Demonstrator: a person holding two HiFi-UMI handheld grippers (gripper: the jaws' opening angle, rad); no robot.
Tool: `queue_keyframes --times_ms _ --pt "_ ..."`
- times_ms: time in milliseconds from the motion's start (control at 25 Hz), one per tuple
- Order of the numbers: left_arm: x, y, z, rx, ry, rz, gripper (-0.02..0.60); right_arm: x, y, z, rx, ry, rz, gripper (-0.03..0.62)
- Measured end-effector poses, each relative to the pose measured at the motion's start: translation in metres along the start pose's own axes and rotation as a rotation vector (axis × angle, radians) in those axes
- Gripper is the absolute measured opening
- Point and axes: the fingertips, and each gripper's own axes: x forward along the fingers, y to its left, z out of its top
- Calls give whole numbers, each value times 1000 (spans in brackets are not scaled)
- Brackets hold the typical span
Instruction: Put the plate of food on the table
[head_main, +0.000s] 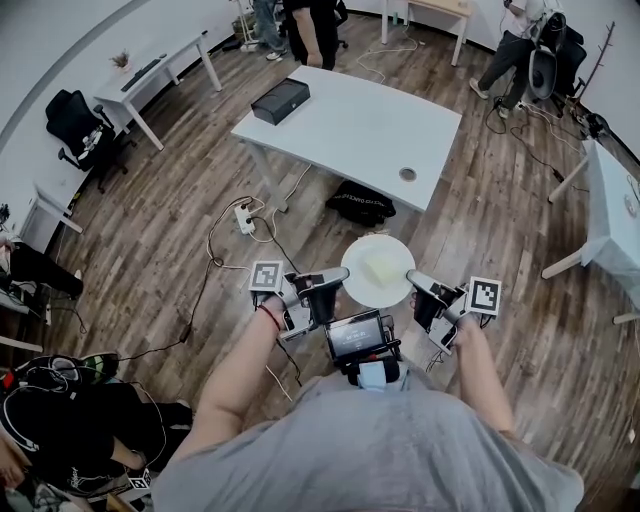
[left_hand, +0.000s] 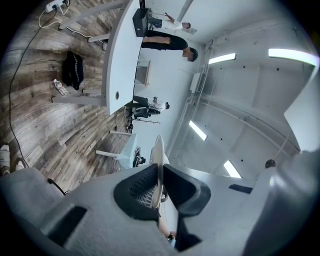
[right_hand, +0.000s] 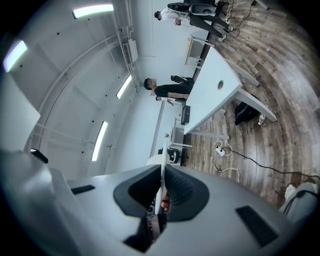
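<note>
White and round, the plate (head_main: 378, 270) of pale food (head_main: 384, 266) is held level over the wood floor (head_main: 180, 250), its thin rim pinched on both sides by the tightly closed fingers (left_hand: 137, 192) of the left gripper (head_main: 335, 282) and right gripper (head_main: 415, 284). Carrying is judged to be in hand; next the plate must be brought to the smooth white bench (head_main: 350, 140), well apart, and lowered flat.

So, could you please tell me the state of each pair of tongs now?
Left tongs: shut on the plate.
Right tongs: shut on the plate.
</note>
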Motion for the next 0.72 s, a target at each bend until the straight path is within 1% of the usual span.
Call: queue_keyframes --times_ms 360,560,680,720 --pt "1 0 2 6 14 -18 32 1 3 3 -18 -17 1 43" --pt "-1 10 8 20 9 -9 32 6 -10 4 -22 -11 3 43" --pt "-1 13 4 25 -8 -16 32 4 -19 2 -24 -3 18 43" --pt "0 13 8 25 -14 -16 32 7 -19 5 -23 0 22 43"
